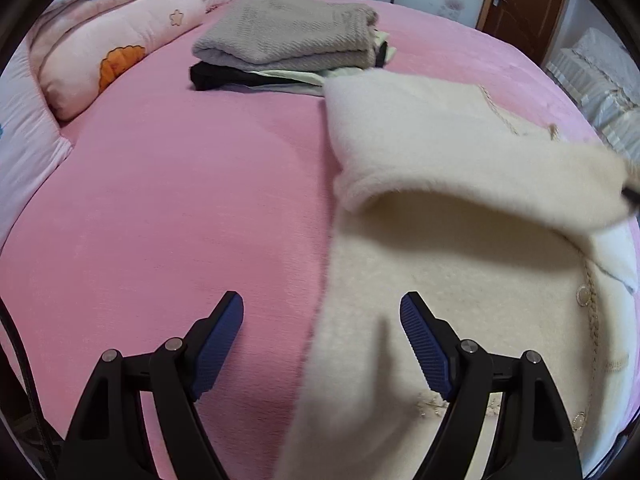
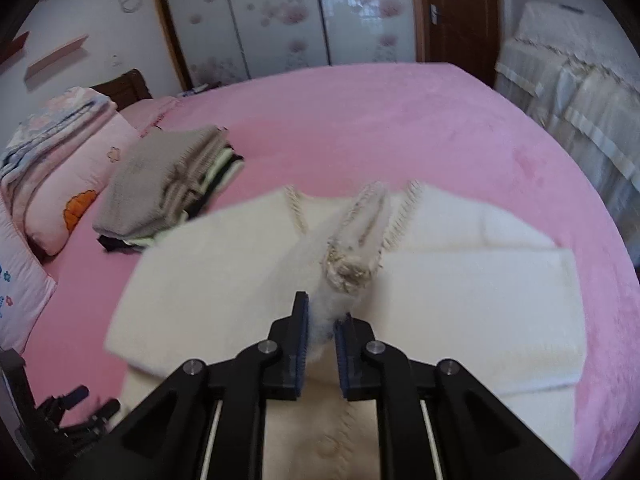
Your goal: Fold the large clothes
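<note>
- Nearest us, our left gripper (image 1: 322, 318) hangs with its jaws wide and nothing pinched; the near edge of the coat (image 1: 460, 272) lies under the gap, one pad over the coat and the other over the bare sheet (image 1: 160, 200).
- Our right gripper (image 2: 321, 320) has its jaws drawn narrow on a bunched, braid-trimmed bit of the coat (image 2: 352, 248). The fleece fills the gap between the pads, so we read it as a grip on the cloth.
- The coat is cream and fluffy, and lies spread on the pink sheet in the middle of the bed. 1 sleeve (image 1: 480, 184) is lifted and arches across the body, with its end out at the right edge of the left view, where a dark tip shows.
- We judge that we are in the sleeve-folding step: the sleeve is being carried in over the front, and the body fold is not yet made.
- The next move calls for laying that sleeve flat and square on the body, letting go cleanly, and then bringing the left jaws down on the near edge.
- Beyond the coat, 1 stack (image 1: 288, 48) of folded clothes sits on the sheet, grey on top, just touching the coat's far corner.
- Further left lie pillows (image 1: 116, 52), and behind the bed stand wardrobe doors (image 2: 280, 16).
</note>
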The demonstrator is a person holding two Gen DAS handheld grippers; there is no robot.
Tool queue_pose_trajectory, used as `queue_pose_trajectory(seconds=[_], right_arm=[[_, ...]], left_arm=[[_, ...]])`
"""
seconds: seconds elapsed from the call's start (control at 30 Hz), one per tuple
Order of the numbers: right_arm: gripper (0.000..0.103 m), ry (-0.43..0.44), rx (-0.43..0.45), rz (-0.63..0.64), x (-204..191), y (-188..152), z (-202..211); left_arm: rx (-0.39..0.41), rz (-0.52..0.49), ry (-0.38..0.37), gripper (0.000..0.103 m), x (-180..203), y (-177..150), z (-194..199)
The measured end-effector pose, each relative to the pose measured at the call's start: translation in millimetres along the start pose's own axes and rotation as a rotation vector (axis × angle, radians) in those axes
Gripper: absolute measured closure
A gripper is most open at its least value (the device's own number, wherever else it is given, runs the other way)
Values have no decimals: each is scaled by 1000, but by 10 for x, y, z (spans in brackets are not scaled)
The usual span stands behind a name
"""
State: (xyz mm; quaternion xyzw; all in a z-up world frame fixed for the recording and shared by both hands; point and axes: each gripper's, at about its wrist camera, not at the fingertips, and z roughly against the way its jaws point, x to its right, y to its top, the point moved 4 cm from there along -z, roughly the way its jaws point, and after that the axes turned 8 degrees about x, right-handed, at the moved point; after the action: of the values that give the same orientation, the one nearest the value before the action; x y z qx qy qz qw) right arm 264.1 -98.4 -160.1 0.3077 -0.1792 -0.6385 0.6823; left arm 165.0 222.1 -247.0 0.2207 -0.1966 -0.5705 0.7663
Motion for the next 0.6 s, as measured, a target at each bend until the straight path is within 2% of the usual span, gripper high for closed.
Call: queue_pose_trajectory(seconds=[0.07, 0.1, 0.23, 0.33, 0.4, 0.6], right_arm=[[76, 2, -125, -64, 320, -392, -95], [76, 5, -160, -90, 440, -536, -109], [75, 37, -204, -190, 852, -922, -30], [75, 64, -178, -220, 1027, -931, 33], [74, 63, -162, -213, 1004, -870, 18], [69, 139, -120, -204, 1024, -667, -53]], left_arm=[[-5, -26, 2, 23, 92, -3, -6], [-8, -36, 3, 23, 129, -1, -14], [-20, -77, 15, 23, 284, -2, -49], [-23, -106, 32, 23, 376, -3, -77], [-24, -119, 52, 23, 415, -1, -105], [-57, -102, 103, 23, 401, 31, -279]])
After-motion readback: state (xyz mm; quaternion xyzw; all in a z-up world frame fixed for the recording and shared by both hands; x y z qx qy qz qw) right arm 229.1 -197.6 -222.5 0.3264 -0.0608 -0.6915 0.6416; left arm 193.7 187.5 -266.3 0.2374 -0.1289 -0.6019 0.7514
